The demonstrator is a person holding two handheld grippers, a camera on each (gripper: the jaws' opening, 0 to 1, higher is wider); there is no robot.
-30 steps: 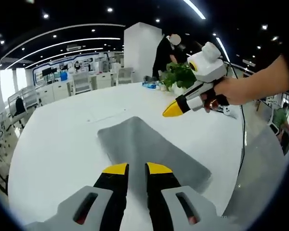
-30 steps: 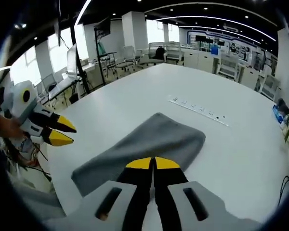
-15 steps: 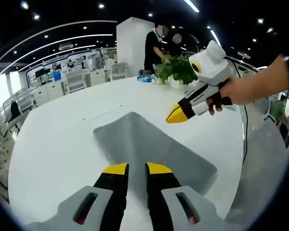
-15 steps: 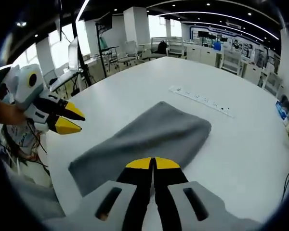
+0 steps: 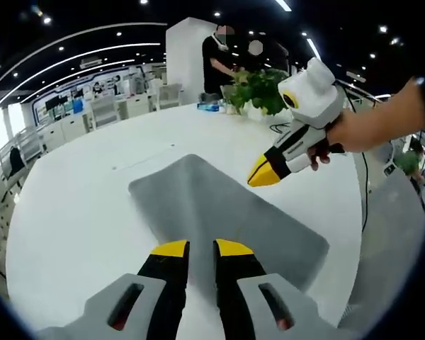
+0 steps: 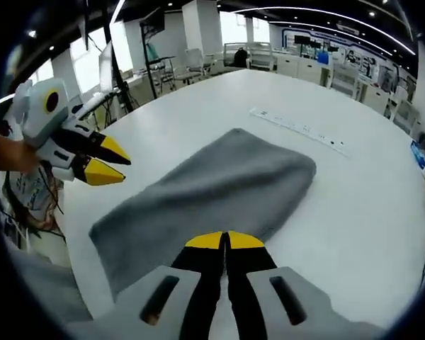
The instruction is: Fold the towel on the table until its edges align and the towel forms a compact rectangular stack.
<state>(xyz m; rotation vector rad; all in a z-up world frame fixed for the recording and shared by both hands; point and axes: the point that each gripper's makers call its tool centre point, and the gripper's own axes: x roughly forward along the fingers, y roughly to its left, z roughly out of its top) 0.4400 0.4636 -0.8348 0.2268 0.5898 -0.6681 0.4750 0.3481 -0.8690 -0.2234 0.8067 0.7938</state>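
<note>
In the left gripper view, the left tongs (image 5: pixel 201 248) rise from the bottom with their yellow tips a narrow gap apart, and nothing lies between them. The grey towel (image 5: pixel 219 212) lies flat on the white surface (image 5: pixel 71 212), just ahead of and partly under these tips. It stretches away from them as a long folded slab, with one short end far ahead and to the left and the other end off to the right of the tips. Whether the tips touch the cloth cannot be told. To the right, the right tongs (image 5: pixel 261 172) come in, held in a hand (image 5: pixel 324 145). Their yellow tips point down toward the towel's right long edge and hang above it, with no cloth in them. Beyond them a green plant (image 5: pixel 258 88) stands at the far side of the surface.

In the right gripper view, the left tongs (image 6: pixel 106 161) show at the left, held above the surface beside the towel's (image 6: pixel 212 191) left end. Their two yellow tips are spread a little and hold nothing. The right tongs (image 6: pixel 225 241) rise at the bottom centre with their yellow tips pressed together, and no cloth is caught in them. The towel lies right in front of them, its near long edge at the tips and its rounded end ahead to the right. A white power strip (image 6: pixel 297 129) lies on the surface beyond the towel.
</note>
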